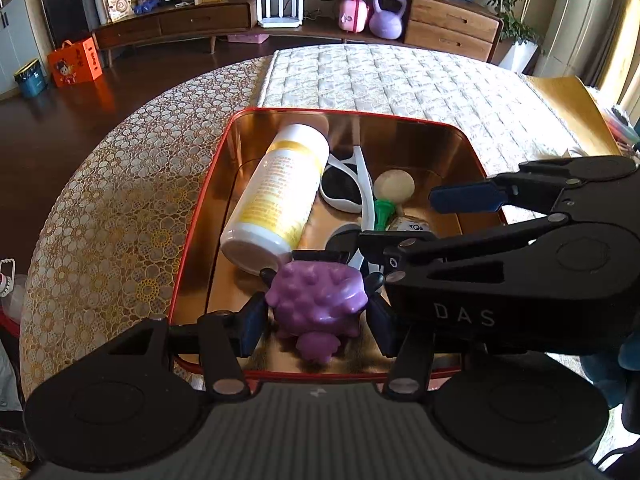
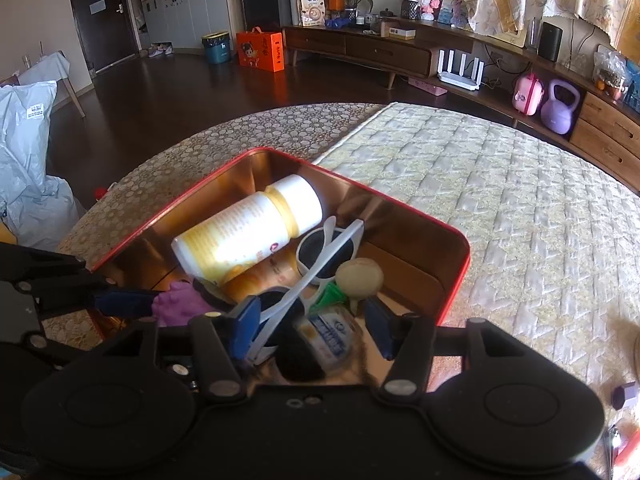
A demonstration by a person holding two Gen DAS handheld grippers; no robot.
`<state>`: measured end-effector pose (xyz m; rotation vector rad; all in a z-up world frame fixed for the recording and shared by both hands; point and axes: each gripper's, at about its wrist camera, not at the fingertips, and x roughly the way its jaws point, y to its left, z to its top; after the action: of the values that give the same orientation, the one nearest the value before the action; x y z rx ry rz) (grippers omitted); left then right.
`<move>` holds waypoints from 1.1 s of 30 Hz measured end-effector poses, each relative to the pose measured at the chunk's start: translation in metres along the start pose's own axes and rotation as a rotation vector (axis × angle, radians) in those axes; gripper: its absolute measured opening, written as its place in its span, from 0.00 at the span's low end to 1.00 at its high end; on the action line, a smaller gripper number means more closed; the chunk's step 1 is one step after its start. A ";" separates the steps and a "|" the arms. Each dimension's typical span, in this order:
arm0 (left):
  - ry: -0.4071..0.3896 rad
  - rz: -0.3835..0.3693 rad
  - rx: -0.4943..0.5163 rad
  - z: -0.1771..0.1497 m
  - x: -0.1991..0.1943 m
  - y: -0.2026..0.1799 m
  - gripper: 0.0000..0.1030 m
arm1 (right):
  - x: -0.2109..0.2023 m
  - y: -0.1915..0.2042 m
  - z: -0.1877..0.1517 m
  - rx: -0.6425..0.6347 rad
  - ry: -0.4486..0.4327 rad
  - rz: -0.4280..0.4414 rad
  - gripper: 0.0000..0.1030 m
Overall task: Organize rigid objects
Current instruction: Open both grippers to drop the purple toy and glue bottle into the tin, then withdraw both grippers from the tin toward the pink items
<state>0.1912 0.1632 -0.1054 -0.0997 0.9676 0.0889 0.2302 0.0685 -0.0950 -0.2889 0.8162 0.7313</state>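
Note:
A red tin with a gold inside (image 1: 196,216) (image 2: 456,280) sits on the table. In it lie a white and yellow bottle (image 1: 276,196) (image 2: 248,228), white sunglasses (image 1: 348,184) (image 2: 324,256), a beige ball on a green stem (image 1: 394,186) (image 2: 358,276) and a small labelled bottle (image 2: 330,336). My left gripper (image 1: 316,316) is over the tin's near end, its pads on either side of a purple knobbly toy (image 1: 318,300) (image 2: 180,304). My right gripper (image 2: 310,330) (image 1: 404,220) is open over the sunglasses and small bottle.
The table has a lace-pattern cloth (image 1: 108,220) and a quilted mat (image 2: 520,208). A small dark block (image 2: 624,396) lies at the right on the mat. A wooden cabinet, an orange box (image 2: 260,50) and a purple kettlebell (image 2: 560,106) stand across the room.

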 end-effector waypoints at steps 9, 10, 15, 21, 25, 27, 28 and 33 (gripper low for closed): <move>0.007 0.001 -0.016 0.001 -0.003 0.004 0.61 | -0.031 -0.006 -0.004 0.030 -0.049 0.006 0.62; 0.006 0.004 -0.015 0.001 -0.004 0.004 0.62 | -0.034 -0.007 -0.005 0.036 -0.054 0.007 0.62; -0.005 0.000 -0.029 0.001 -0.012 0.007 0.64 | -0.056 -0.016 -0.010 0.078 -0.080 0.020 0.62; -0.040 -0.008 -0.038 -0.001 -0.028 0.006 0.69 | -0.091 -0.025 -0.018 0.118 -0.131 0.031 0.62; -0.076 -0.014 -0.036 -0.003 -0.043 0.000 0.69 | -0.112 -0.028 -0.028 0.144 -0.163 0.034 0.67; -0.097 -0.010 -0.035 -0.004 -0.050 -0.005 0.69 | -0.122 -0.029 -0.034 0.161 -0.171 0.033 0.68; -0.108 -0.014 -0.036 -0.005 -0.054 -0.008 0.69 | -0.126 -0.029 -0.038 0.166 -0.176 0.034 0.68; -0.157 -0.027 -0.026 -0.009 -0.074 -0.024 0.69 | -0.149 -0.032 -0.055 0.196 -0.199 0.024 0.71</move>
<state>0.1454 0.1357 -0.0483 -0.1272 0.8084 0.0834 0.1528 -0.0529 -0.0217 -0.0296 0.6970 0.6848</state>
